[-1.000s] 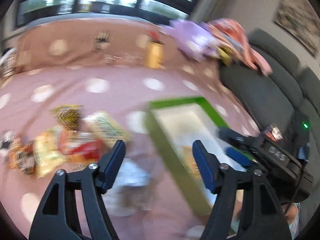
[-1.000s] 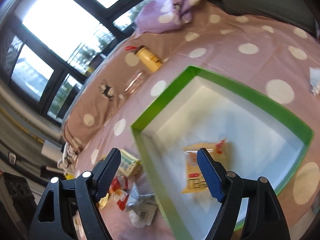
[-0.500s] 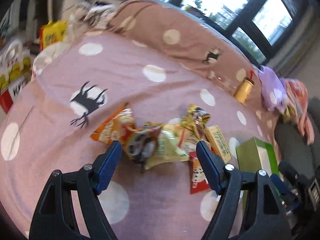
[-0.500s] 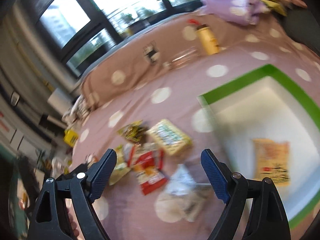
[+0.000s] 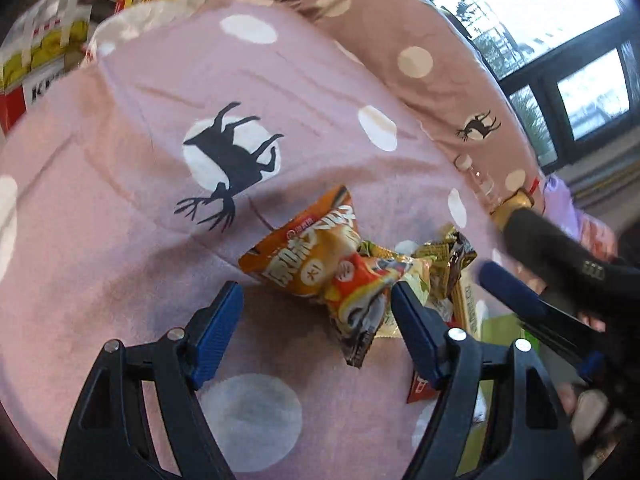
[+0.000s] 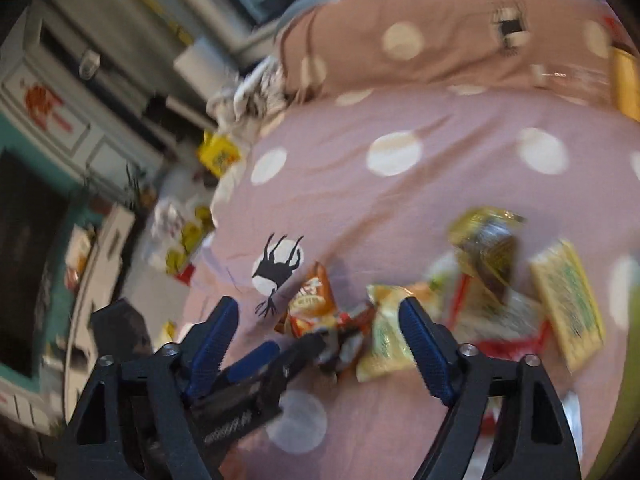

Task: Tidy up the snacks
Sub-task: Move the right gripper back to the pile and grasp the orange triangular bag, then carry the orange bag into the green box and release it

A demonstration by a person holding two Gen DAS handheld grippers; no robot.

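Observation:
A heap of snack packets lies on the pink polka-dot cover. In the left wrist view an orange chip bag (image 5: pixel 304 250) and a red packet (image 5: pixel 360 292) lie just ahead of my open, empty left gripper (image 5: pixel 314 318). A dark gold packet (image 5: pixel 452 256) lies behind them. In the right wrist view my right gripper (image 6: pixel 320 340) is open and empty above the same heap: the orange bag (image 6: pixel 310 306), a pale yellow packet (image 6: pixel 384 340), a dark gold packet (image 6: pixel 488 244) and a yellow-green cracker pack (image 6: pixel 568 304). The left gripper's fingers (image 6: pixel 256 356) show below it.
A green box edge (image 5: pixel 500 324) sits right of the heap. A yellow bottle (image 5: pixel 516 204) and a clear bottle (image 5: pixel 478 176) lie by the brown cushion. Shopping bags (image 5: pixel 44 40) stand beyond the cover's left edge. The right gripper (image 5: pixel 520 296) crosses the left wrist view.
Both grippers have swung left from the green box to the snack heap and come lower. The left gripper now sits close to the orange and red packets. Both stay open.

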